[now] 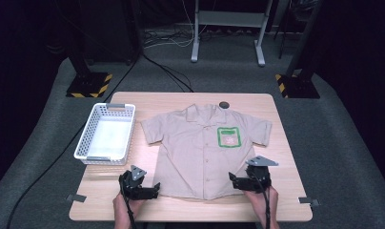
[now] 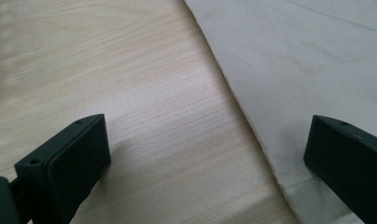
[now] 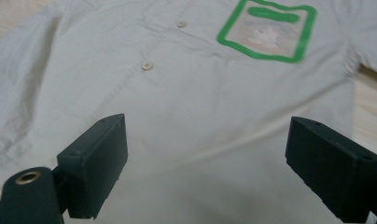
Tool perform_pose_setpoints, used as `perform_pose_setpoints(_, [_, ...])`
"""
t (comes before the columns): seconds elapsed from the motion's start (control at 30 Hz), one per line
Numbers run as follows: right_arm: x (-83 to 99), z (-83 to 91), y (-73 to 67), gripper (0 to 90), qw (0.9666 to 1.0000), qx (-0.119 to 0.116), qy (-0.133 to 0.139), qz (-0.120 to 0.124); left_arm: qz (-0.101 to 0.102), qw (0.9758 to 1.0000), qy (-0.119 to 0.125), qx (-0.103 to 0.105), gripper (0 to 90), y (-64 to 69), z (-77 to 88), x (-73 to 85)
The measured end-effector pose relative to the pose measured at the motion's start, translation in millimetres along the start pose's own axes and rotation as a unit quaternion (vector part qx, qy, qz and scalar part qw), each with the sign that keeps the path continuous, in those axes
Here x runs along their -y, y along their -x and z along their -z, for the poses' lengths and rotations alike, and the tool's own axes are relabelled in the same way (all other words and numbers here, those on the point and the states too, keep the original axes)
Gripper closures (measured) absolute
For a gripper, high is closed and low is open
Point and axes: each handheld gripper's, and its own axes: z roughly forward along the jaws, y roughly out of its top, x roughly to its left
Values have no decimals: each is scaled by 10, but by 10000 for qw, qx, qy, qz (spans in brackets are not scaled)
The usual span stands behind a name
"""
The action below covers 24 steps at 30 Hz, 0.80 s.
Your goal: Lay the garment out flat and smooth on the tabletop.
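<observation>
I see the beige short-sleeved shirt (image 1: 202, 152) lying flat and buttoned in the middle of the wooden table (image 1: 286, 143), collar toward the far edge, its green-outlined pocket (image 1: 228, 137) on the right side of the high view. My left gripper (image 1: 155, 187) sits at the near left corner of the hem; in the left gripper view its jaws stand spread, one over bare wood, the other over the cloth edge, nothing pinched between them. My right gripper (image 1: 232, 178) is at the near right of the hem; in the right gripper view its jaws stand wide apart above the shirt front, with two buttons (image 3: 148, 65) and the pocket ahead, and no cloth caught between the pads. A white perforated basket (image 1: 106, 133) stands on the table just left of the shirt's sleeve, apart from it. A small dark round disc (image 1: 224, 104) lies at the far edge, just beside the collar. Nothing lies on the shirt itself. Beyond the table, cables (image 1: 167, 71) cross the grey floor between stand bases with yellow-black striping (image 1: 88, 85).
</observation>
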Motion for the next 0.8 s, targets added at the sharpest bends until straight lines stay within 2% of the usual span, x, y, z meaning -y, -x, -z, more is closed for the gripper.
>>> perform_pose_setpoints(0.07, [-100, -128, -142, 125, 9996, 76, -163, 199, 2, 10000, 3, 2, 2, 0, -1, 0])
perform_pose_setpoints(0.2, [-94, -410, -263, 124, 9972, 196, -594, 416, 0, 10000, 4, 2, 3, 0, -1, 0])
perform_pose_setpoints(0.3, [16, -526, -228, 124, 9960, 263, -744, 409, 0, 10000, 4, 3, 2, 0, -1, 0])
perform_pose_setpoints(0.37, [122, -550, -142, 125, 9958, 308, -790, 342, -4, 10000, 1, 4, 2, -1, -1, -1])
perform_pose_setpoints(0.63, [409, -298, 255, 93, 9977, 393, -560, -8, -5, 10000, 2, 7, 2, -1, -2, -2])
perform_pose_setpoints(0.67, [458, -239, 323, 94, 9982, 381, -465, -75, -5, 10000, 1, 7, 2, -2, -2, -3])
perform_pose_setpoints(0.7, [516, -140, 417, 78, 9988, 382, -258, -193, -7, 10000, 0, 6, 2, -3, -3, -4])
perform_pose_setpoints(0.73, [516, -140, 417, 78, 9988, 382, -258, -193, -7, 10000, 0, 6, 2, -3, -3, -4])
perform_pose_setpoints(0.77, [563, -51, 506, 60, 9988, 384, -123, -285, 13, 10000, -4, -9, 2, -6, -1, -4])
perform_pose_setpoints(0.8, [563, -51, 506, 60, 9988, 384, -123, -285, 13, 10000, -4, -9, 3, -6, -1, -4])
